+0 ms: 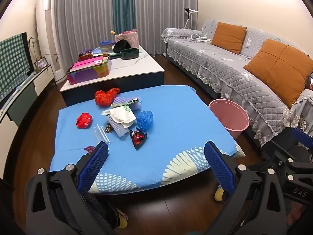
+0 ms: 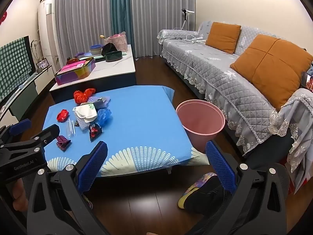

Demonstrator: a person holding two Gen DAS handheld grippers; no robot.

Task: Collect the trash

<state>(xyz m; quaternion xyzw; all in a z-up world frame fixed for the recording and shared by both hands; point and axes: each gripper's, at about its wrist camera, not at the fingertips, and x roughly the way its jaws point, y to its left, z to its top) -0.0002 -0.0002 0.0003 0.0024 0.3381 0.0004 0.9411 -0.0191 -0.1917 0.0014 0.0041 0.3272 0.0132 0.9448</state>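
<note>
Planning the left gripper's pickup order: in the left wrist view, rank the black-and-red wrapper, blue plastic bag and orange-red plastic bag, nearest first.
1. Black-and-red wrapper, table centre, nearest the left gripper.
2. Blue plastic bag, just beyond, slightly right.
3. Orange-red plastic bag, far left edge.

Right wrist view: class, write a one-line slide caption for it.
Open right tool hangs before the blue table strewn with trash, an empty pink bin beside it by the sofa.

Matt cloth table cover [image 1: 176, 117], smooth plastic pink bin [image 2: 199, 117], glossy wood floor [image 2: 146, 205].
</note>
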